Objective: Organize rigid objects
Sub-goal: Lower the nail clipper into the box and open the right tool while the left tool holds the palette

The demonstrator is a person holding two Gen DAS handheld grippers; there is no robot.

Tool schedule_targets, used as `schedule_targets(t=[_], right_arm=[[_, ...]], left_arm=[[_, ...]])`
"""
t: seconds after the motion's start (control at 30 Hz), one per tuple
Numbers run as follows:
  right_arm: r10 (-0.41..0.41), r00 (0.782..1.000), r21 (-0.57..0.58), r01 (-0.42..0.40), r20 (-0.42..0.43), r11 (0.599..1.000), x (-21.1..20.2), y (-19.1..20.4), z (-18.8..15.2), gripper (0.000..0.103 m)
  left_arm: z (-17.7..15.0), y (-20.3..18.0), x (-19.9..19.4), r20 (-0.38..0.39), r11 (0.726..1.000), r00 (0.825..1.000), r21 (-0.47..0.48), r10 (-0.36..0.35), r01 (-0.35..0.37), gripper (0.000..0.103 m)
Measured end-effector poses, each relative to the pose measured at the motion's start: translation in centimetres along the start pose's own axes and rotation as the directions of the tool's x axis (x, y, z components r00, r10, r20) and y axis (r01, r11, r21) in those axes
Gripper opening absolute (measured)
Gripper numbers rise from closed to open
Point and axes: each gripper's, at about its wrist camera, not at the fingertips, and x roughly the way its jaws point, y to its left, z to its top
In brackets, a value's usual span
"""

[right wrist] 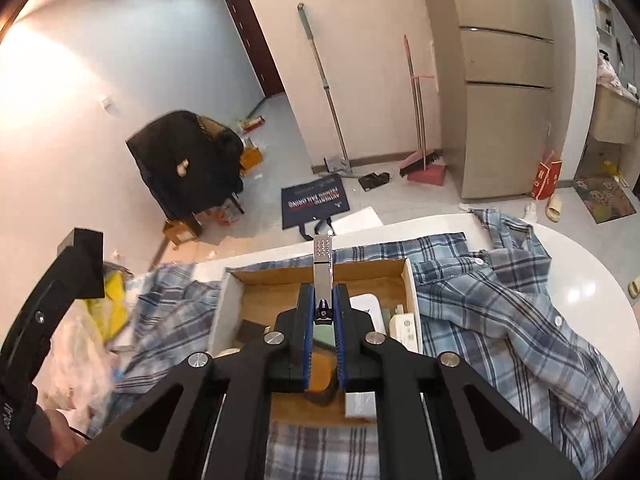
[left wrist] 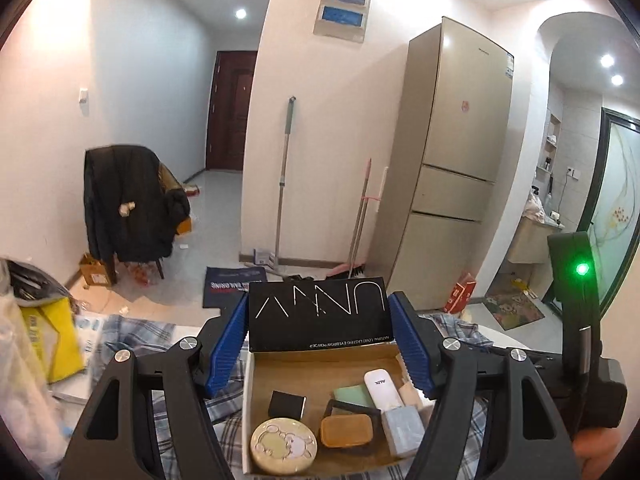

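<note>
- Left wrist view: my left gripper (left wrist: pixel 318 322) is clamped on a black box (left wrist: pixel 319 314) with white lettering, its blue pads pressed to the box's two short ends at the centre of the frame.
- Below it, at bottom centre, I see an open cardboard tray (left wrist: pixel 249 400) resting on a plaid shirt (left wrist: pixel 132 328).
- In the tray lie a round tin (left wrist: pixel 283 445) at its lower left, a small black square box (left wrist: pixel 286 405) above that, an orange case (left wrist: pixel 346 432) in the middle, and a white stick (left wrist: pixel 383 390) with a grey block (left wrist: pixel 402 428) to the right.
- Upper right of the frame holds a fridge (left wrist: pixel 456 152); a mop (left wrist: pixel 283 184) leans on the wall at centre — a coat-draped chair (left wrist: pixel 128 208) stands at left.
- Right wrist view: my right gripper (right wrist: pixel 323 310) is clenched on a thin silver metal tool (right wrist: pixel 322 268) that sticks up past the fingertips at centre frame.
- The tray (right wrist: pixel 230 304) sits straight beneath the gripper, on the shirt (right wrist: pixel 500 320) spread over a white table (right wrist: pixel 592 280) — the tool hangs above the tray's middle.
- At the left edge I see the other gripper's black body (right wrist: pixel 60 280).
</note>
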Motion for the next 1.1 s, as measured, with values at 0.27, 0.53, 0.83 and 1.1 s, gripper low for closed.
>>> schedule_targets(t=[0.27,0.53,0.83,1.1], right_arm=[[0.135,0.963,0.101,-0.114,-0.233,0.988,8.7,-2.1,-3.3,0.009],[0.105,0.956,0.076,-0.087,-0.273,0.993,10.7,-1.9,-4.4,0.009],[0.113,0.958,0.057,-0.101,-0.264,0.993,11.2,-2.2,-4.5,0.009],[0.18,0.944,0.137,-0.147,-0.275,0.98,10.8,-3.7,-4.2,0.01]], left_arm=[[-4.5,3.7,8.4,-0.238,0.998,0.97,-0.05,-0.037,0.026,0.072],[-6.6,5.0,11.5,-0.316,0.997,0.948,-0.071,-0.028,0.006,0.072],[-7.8,4.9,13.0,-0.363,0.996,0.931,-0.092,-0.044,0.011,0.072],[-8.8,4.5,14.1,-0.405,0.997,0.914,-0.078,-0.034,0.003,0.072]])
